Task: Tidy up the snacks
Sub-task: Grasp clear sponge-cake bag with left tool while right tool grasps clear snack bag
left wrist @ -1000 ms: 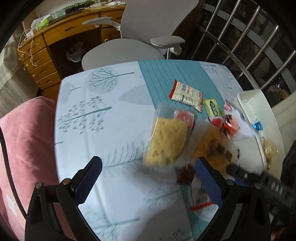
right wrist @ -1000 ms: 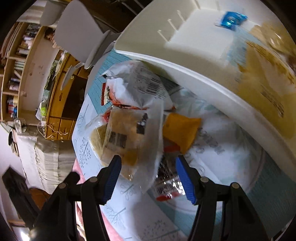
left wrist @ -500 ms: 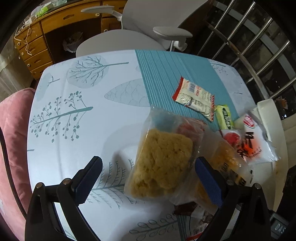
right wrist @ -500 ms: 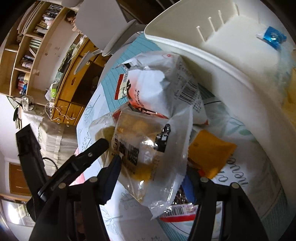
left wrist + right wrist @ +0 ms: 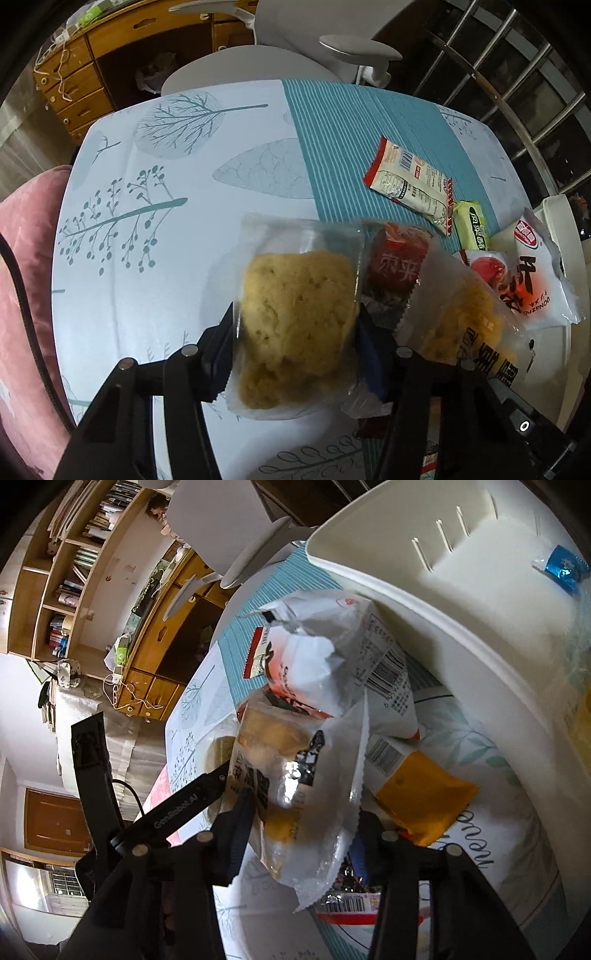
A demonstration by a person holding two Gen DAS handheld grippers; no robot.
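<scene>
Since the earlier frame both grippers have been closing. The left gripper [image 5: 295, 343] now clamps the cake packet [image 5: 295, 332] between its pads. Just right of that cake packet, the right gripper [image 5: 303, 834] grasps a clear snack bag [image 5: 295, 786]. Beyond the cake packet lie other wrapped snacks [image 5: 410, 184], then the white bin [image 5: 461, 602].

A clear glossy plastic wrapper [image 5: 295, 258] covers a rough, crumbly yellow cake. The white crinkled foil snack bag [image 5: 332, 653] shines. The worktop's leaf-printed cloth [image 5: 166, 203] looks smooth and matt; the white tray [image 5: 424, 602] is smooth matt plastic.
</scene>
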